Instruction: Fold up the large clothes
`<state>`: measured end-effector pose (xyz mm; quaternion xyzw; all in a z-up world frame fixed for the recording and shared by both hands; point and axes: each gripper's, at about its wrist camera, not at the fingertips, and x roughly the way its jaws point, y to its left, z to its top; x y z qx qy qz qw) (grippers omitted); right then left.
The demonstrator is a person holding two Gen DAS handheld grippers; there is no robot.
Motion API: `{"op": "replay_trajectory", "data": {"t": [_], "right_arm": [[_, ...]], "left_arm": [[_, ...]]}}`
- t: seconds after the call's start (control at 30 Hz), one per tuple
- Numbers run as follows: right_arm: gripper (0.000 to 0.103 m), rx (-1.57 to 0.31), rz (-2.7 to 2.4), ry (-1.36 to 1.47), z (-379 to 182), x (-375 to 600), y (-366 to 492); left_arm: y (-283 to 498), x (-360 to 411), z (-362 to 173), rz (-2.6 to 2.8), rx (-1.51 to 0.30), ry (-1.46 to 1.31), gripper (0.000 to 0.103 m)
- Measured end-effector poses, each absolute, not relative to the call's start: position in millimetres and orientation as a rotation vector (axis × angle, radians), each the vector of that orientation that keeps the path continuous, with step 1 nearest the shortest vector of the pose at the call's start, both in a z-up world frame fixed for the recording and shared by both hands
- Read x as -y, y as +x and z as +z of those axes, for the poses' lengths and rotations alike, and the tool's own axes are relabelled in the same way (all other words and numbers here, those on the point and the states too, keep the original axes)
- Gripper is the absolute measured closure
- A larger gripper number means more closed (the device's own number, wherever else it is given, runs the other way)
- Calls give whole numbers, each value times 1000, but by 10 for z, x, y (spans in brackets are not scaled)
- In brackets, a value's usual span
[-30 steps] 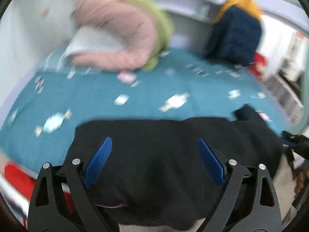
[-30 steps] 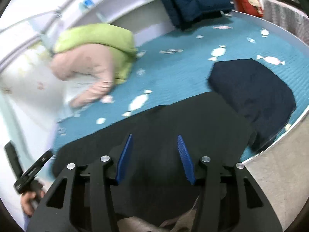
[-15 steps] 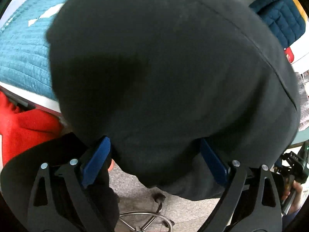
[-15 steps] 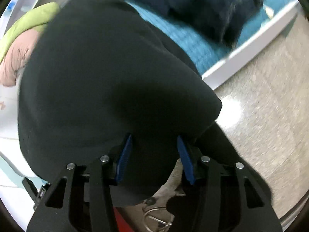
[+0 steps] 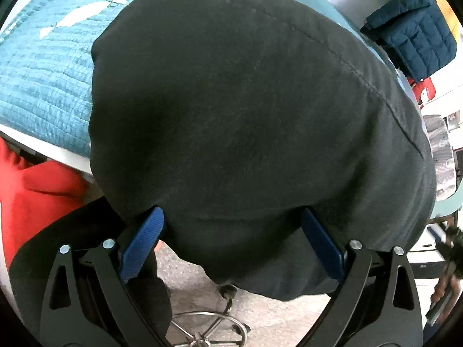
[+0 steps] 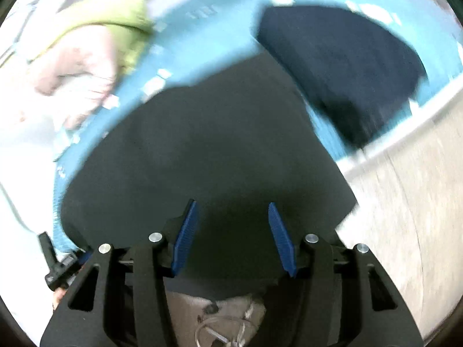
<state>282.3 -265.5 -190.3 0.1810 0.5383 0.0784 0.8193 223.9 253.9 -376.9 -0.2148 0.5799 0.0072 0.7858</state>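
Two spread grippers, left (image 5: pixel 231 240) and right (image 6: pixel 233 237), over soft matte black garment (image 5: pixel 246 115) on quilted teal bedspread (image 5: pixel 43 72).

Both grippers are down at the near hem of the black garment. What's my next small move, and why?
Probably close both on the hem. The left gripper stands wide open, the right gripper half open, and the black garment hangs off the bed between the jaws, unpinched.

Blur and hidden parts
The right wrist view is smeared; the black garment (image 5: pixel 246 115) covers the bed's (image 5: pixel 43 72) near edge.
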Motion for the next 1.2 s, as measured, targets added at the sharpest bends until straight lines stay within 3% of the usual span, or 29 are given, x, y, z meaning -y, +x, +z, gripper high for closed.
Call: {"op": "replay_trajectory", "data": {"t": [0.17, 0.23, 0.33, 0.4, 0.57, 0.73, 0.93, 1.07, 1.2], "right_arm": [[56, -1086, 181, 244, -1882, 2414, 3397], [82, -1134, 150, 220, -2122, 2495, 3628], [93, -1193, 126, 206, -2446, 2692, 3812], [96, -1221, 131, 252, -2539, 2769, 3908], [97, -1224, 121, 167, -2625, 2655, 3955], [97, -1236, 119, 199, -2740, 2666, 4092], [91, -1190, 112, 208, -2209, 2542, 3948], [91, -1103, 346, 183, -1719, 1772, 3673], [92, -1188, 466, 66, -1875, 940, 3609]], "left_arm": [[2148, -2402, -3045, -65, -1091, -448, 7], [2194, -2347, -2790, -102, -1017, -435, 7], [2505, -2307, -2573, -79, -953, -385, 6], [2808, -2306, -2725, -11, -1012, -346, 6], [3156, -2356, -3283, 14, -1111, -318, 7], [3227, -2445, -3485, -17, -1130, -358, 7], [3236, -2502, -3474, -35, -1135, -371, 7], [3200, -2516, -3460, -46, -1114, -384, 7], [3137, -2596, -3361, -76, -1068, -437, 6]]}}
